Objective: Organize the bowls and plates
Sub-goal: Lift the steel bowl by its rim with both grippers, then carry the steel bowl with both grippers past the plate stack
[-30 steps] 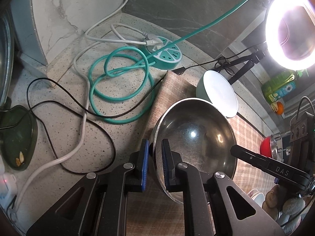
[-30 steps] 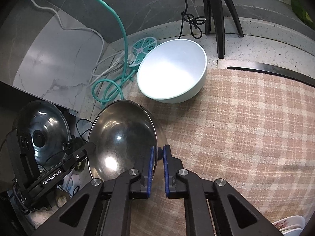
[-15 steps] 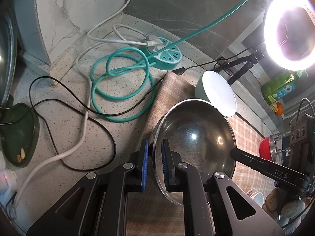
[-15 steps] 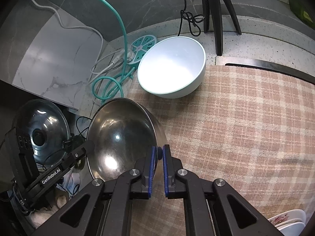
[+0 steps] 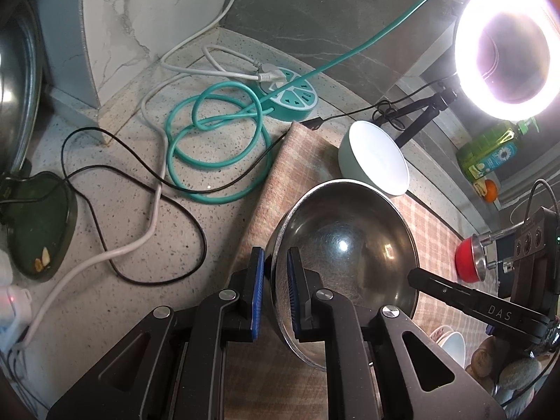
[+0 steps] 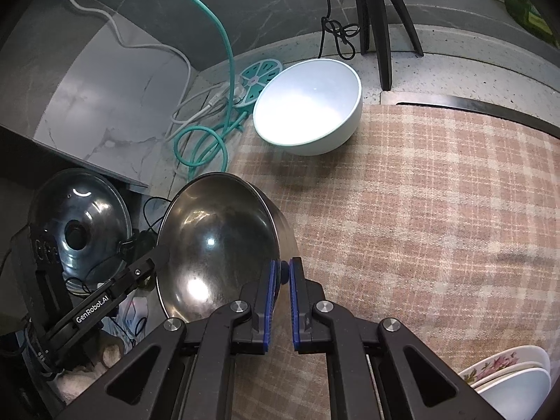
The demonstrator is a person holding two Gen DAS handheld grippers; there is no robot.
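- Since the earlier frames, the steel bowl (image 5: 344, 262) has shifted slightly toward the pale ceramic bowl (image 6: 308, 108); in the right wrist view the ceramic bowl now sits a little lower and closer. The carry appears to be under way, probably toward nesting or setting beside it.
- Left gripper (image 5: 274, 294): blue pads nearly closed, pinching the steel bowl's near rim.
- Right gripper (image 6: 281, 301): pads nearly closed on the opposite rim; the bowl hangs tilted between the two tools above the plaid mat (image 6: 437, 210).
- Open room: bare mat lies between the two bowls and to the right.
- Edges: the mat's left border meets the speckled counter (image 5: 122, 217), where the teal cable (image 5: 217, 147) and black cord (image 5: 140, 175) lie, a snag risk.
- Stacked dishes (image 6: 511, 378) occupy the mat's near right corner.
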